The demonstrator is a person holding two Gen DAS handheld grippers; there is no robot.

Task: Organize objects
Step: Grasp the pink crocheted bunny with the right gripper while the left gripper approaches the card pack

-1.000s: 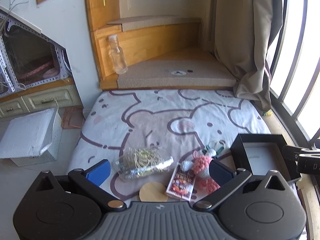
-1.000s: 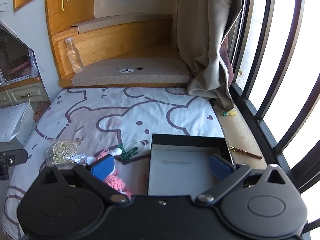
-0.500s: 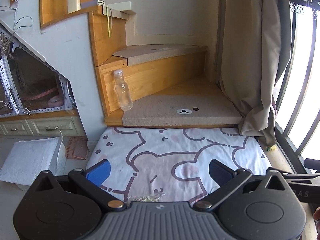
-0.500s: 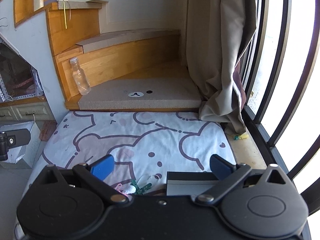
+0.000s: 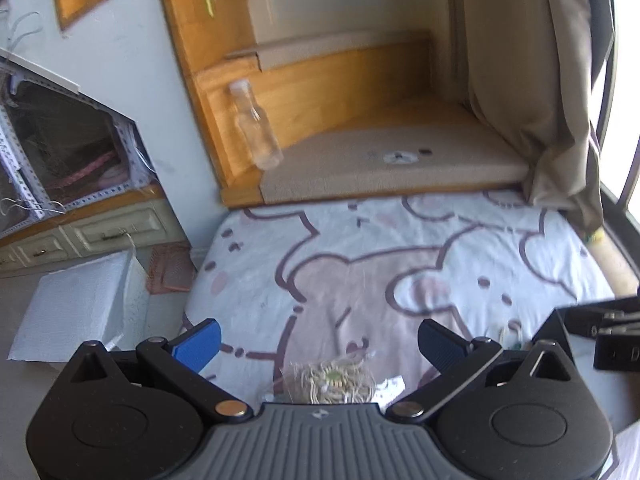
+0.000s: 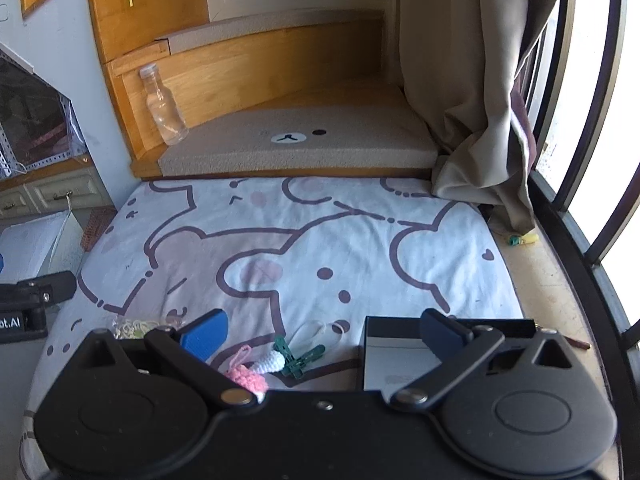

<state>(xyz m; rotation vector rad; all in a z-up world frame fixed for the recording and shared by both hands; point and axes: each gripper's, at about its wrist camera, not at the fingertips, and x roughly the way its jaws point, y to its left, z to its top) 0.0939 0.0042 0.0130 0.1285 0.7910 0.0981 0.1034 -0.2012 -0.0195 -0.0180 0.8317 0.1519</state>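
we note both grippers above the near edge of the bear-print sheet (image 6: 304, 240), neither holding anything: the left gripper (image 5: 318, 338) has its blue-padded fingers spread wide, and the right gripper (image 6: 322, 330) is likewise spread, empty. by our reading the organizing has barely begun. the black box (image 6: 404, 356), near the sheet's near right corner, shows only a pale liner where we can see into it; most of its inside is hidden behind the right gripper, so we cannot say it is empty. the loose items lie on the sheet outside the box: the clear bag of rubber bands (image 5: 334, 378) at the near edge, just below the left gripper's open fingers; the pink-and-white crochet toy (image 6: 256, 370) and the green clips (image 6: 298, 358) with their white loop, just beside the box's left wall. as we judge it, all of these remain to be gathered, presumably into the box. the left wrist view is blurred.
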